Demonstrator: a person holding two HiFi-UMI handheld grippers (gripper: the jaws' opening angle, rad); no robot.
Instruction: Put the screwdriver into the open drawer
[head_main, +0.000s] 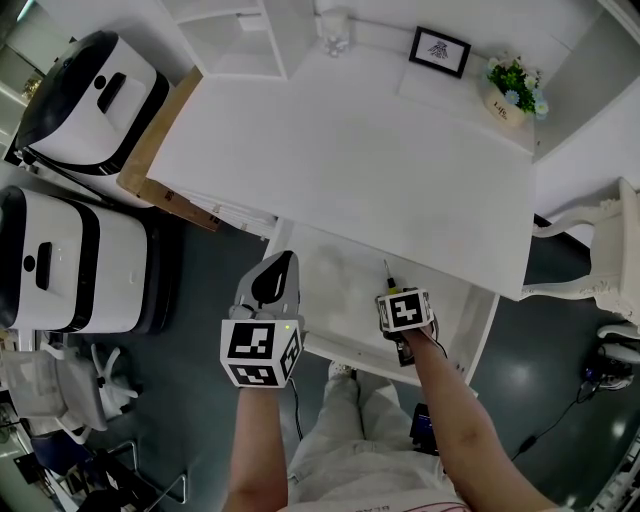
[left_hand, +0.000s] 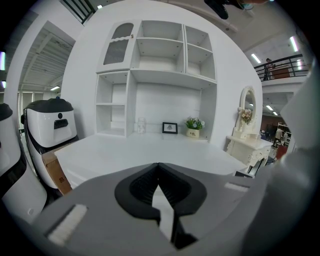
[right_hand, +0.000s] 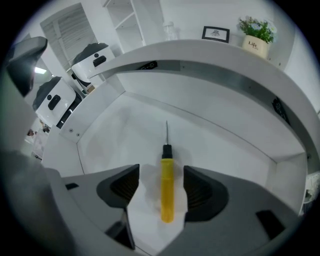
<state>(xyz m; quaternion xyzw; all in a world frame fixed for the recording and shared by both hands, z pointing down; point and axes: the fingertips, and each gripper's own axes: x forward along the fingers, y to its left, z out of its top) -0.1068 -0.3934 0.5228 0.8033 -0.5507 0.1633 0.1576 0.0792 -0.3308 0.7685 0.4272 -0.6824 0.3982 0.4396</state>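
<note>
The white drawer (head_main: 335, 268) stands pulled out from under the desk. A screwdriver (right_hand: 167, 186) with a yellow handle and a thin dark shaft lies flat on the drawer floor (right_hand: 120, 137), tip pointing toward the back. My right gripper (right_hand: 161, 172) hangs steeply over it, open, one jaw on either side of the handle without touching. In the head view only the screwdriver's shaft (head_main: 387, 272) shows beyond the right gripper (head_main: 395, 296). My left gripper (head_main: 281, 264) is held over the drawer's left front corner, shut and empty; in its own view the left gripper (left_hand: 159, 167) faces the desk.
The white desk top (head_main: 350, 150) carries a picture frame (head_main: 439, 50), a potted plant (head_main: 512, 88) and a glass jar (head_main: 335, 35) at the back. Two white and black machines (head_main: 70, 260) and a cardboard box (head_main: 160, 150) stand left. A white chair (head_main: 600, 250) is at the right.
</note>
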